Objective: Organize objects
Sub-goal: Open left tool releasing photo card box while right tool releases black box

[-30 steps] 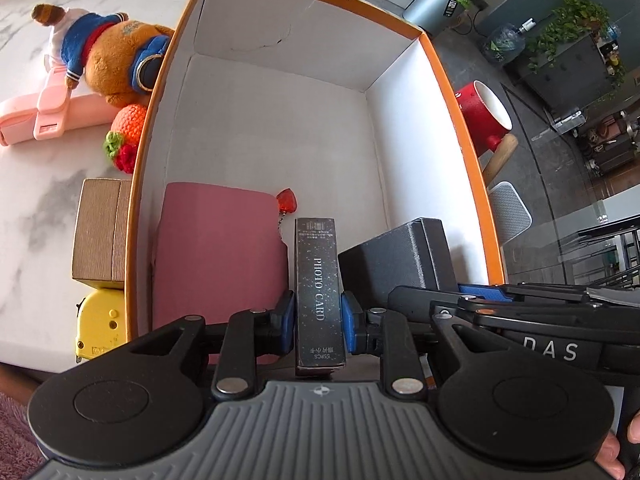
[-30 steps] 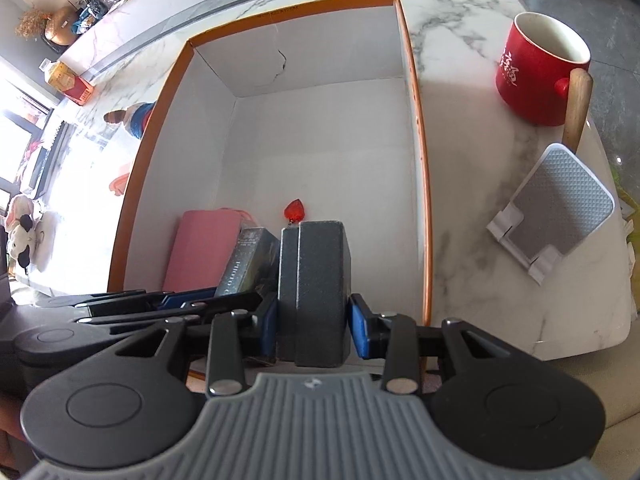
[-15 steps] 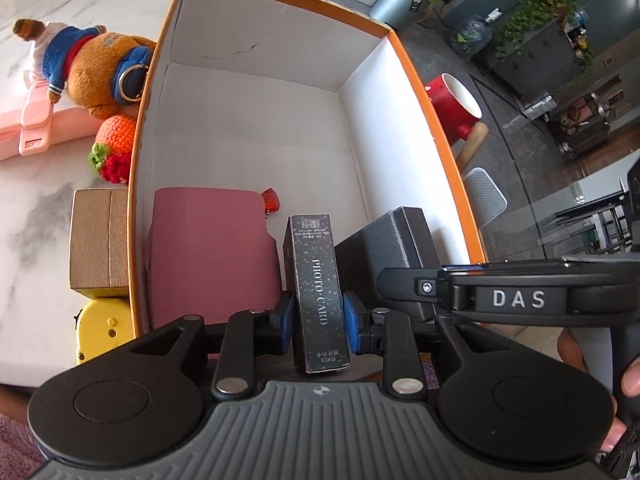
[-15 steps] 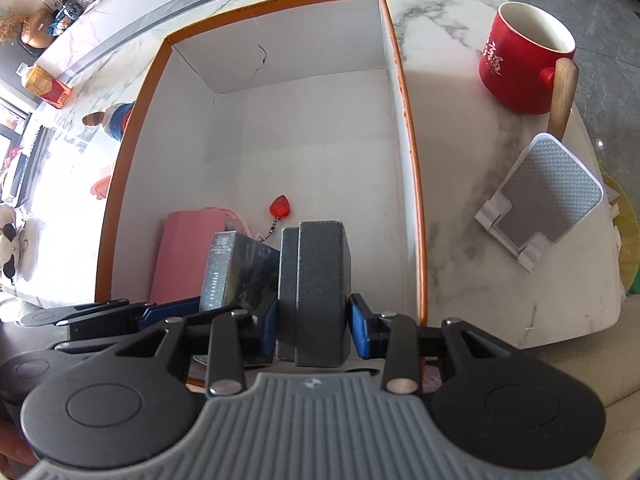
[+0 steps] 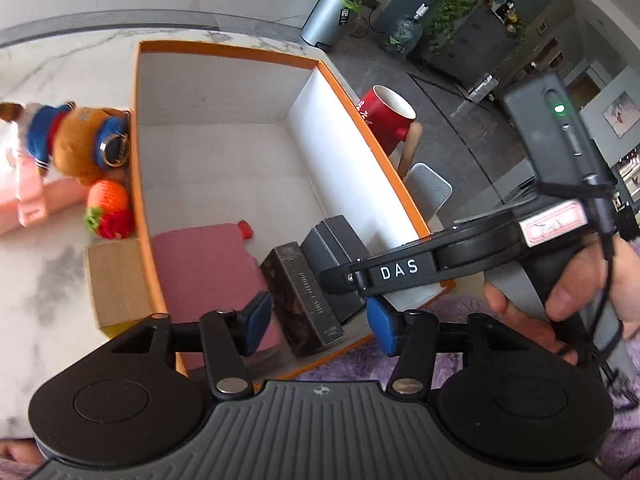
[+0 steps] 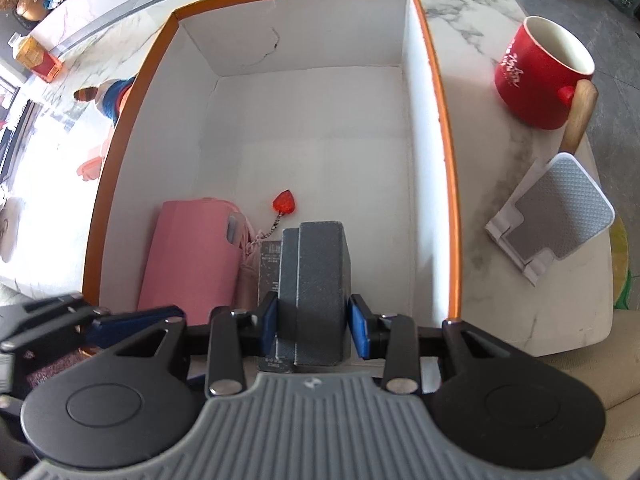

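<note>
1. The left gripper (image 5: 318, 326) is opening: its blue pads (image 5: 258, 322) stand wide apart and press on nothing.
2. Between these pads, but free of both, lies the dark photo card box (image 5: 304, 298), on its long side on the floor of the orange-rimmed box (image 5: 348, 92).
3. Left of the left pad lies the pink pouch (image 5: 204, 256), flat on the box floor, with a small red charm (image 5: 245, 229) at its far corner.
4. The right gripper (image 6: 313, 322) is clamped on the grey case (image 6: 320, 280); both its blue pads press on the sides of the case, which stands inside the box near its right wall.
5. The photo card box touches the grey case on the case's left side.
6. Right of the right gripper's fingers, outside the box, a red mug (image 6: 540, 76) and a grey-white stand (image 6: 556, 216) rest on the marble table (image 6: 480, 20).
7. Left of the left gripper's fingers, outside the box, lie a plush bear (image 5: 76, 136), a knitted strawberry (image 5: 108, 210) and a cardboard box (image 5: 116, 280).
</note>
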